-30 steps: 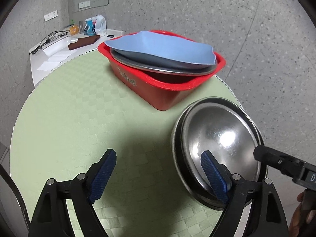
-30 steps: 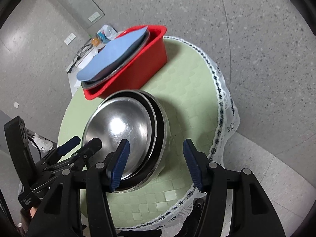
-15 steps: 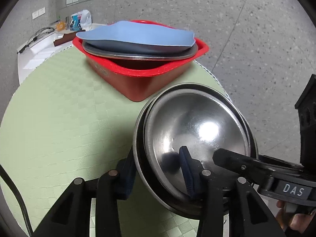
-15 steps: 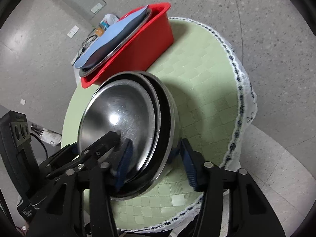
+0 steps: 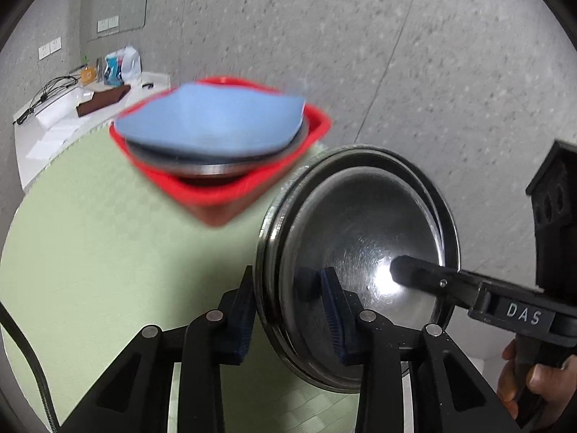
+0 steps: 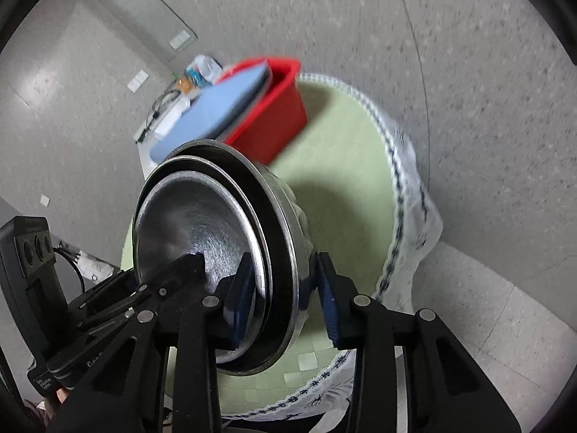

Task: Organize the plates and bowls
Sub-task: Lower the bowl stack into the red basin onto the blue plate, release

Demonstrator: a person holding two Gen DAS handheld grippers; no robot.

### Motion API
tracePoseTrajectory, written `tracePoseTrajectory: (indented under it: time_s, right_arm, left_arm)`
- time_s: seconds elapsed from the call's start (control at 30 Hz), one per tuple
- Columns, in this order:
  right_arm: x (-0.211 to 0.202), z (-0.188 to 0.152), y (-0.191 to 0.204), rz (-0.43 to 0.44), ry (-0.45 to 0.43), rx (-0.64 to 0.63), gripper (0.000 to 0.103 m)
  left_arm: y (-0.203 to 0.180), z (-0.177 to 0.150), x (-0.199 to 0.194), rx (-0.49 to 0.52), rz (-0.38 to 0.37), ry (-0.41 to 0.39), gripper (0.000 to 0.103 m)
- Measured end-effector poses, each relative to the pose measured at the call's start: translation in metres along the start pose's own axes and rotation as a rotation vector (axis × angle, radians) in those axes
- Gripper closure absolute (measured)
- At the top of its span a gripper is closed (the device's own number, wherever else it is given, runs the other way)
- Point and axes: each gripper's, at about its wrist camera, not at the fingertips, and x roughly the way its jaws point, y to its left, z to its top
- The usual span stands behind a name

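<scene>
Now both hand-held grippers (image 5: 288, 310) (image 6: 285, 296) closing on the steel bowls' (image 5: 360, 238) rim, stack tilted up off table (image 5: 90, 252).

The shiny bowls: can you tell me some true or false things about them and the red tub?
1. Both grippers have fingers on the stack of metal bowls. True.
2. The stack lies flat on the green table. False: it is tilted up on edge.
3. A blue plate sits on top in the red tub. True.
4. The red tub is on the floor. False: it stands on the table.
5. The left gripper holds a spoon. False: its closing fingers straddle the bowls' rim.
</scene>
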Motion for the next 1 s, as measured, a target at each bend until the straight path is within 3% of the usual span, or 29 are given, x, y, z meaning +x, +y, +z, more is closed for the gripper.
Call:
tracePoseTrajectory:
  time_s: [0.27,0.5,0.73,1.0]
  right_arm:
    - [-0.011,0.057,0.045,0.01,-0.067,-0.043,0.069]
    - [0.036,0.117,0.091,-0.006,-0.066,-0.092,0.069]
    - [0.097,0.148,0.103,-0.076,-0.007,-0.113,0.069]
    - [0.135,0.155,0.101,-0.167,0.048,-0.134,0.068]
  left_arm:
    - [0.031,0.061,-0.036,-0.001,-0.027,-0.096,0.074]
    - [0.092,0.114,-0.03,-0.047,0.022,-0.129,0.074]
    - [0.133,0.138,0.018,-0.113,0.056,-0.048,0.074]
    - [0.144,0.158,0.07,-0.153,0.056,0.048,0.073]
